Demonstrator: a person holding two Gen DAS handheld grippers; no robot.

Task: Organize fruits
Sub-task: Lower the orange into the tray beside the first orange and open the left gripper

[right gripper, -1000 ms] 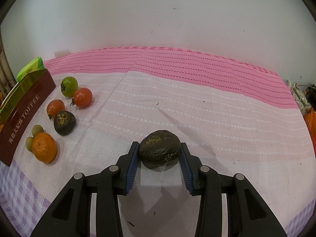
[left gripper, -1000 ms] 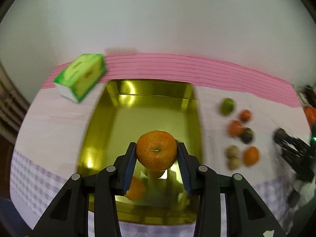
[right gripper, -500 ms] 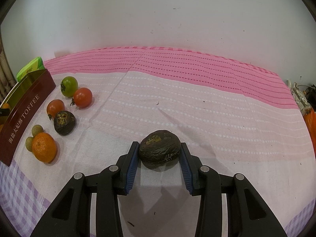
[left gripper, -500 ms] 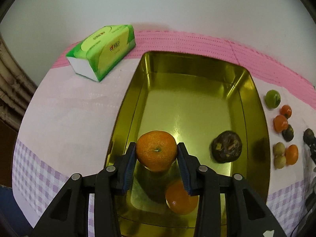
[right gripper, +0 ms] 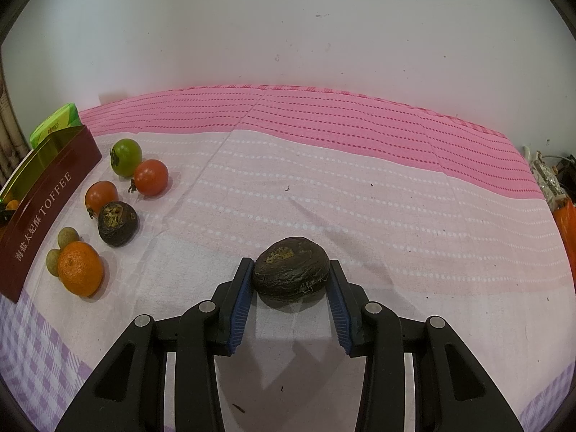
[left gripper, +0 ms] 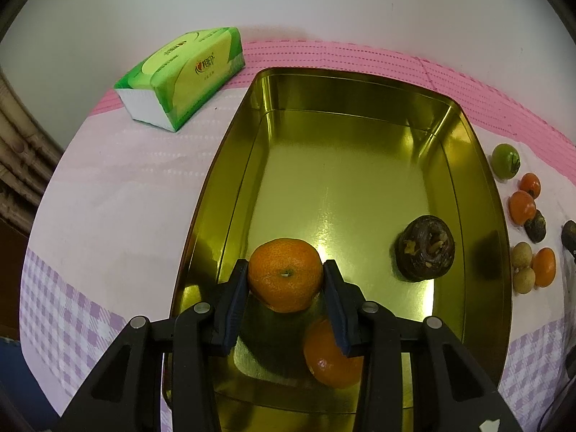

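Orange mandarin (left gripper: 285, 274) clamped in my left gripper (left gripper: 286, 288) above gold tin (left gripper: 482, 180), near its front; soft skin, I grip lightly at equator. Right gripper (right gripper: 291, 280) clamps dark wrinkled fruit (right gripper: 291, 273), right of tin

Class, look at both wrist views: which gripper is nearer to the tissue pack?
Left. The left gripper holds an orange over the tin, beside the tissue pack. The right gripper is beyond the tin's far side, holding a dark fruit.
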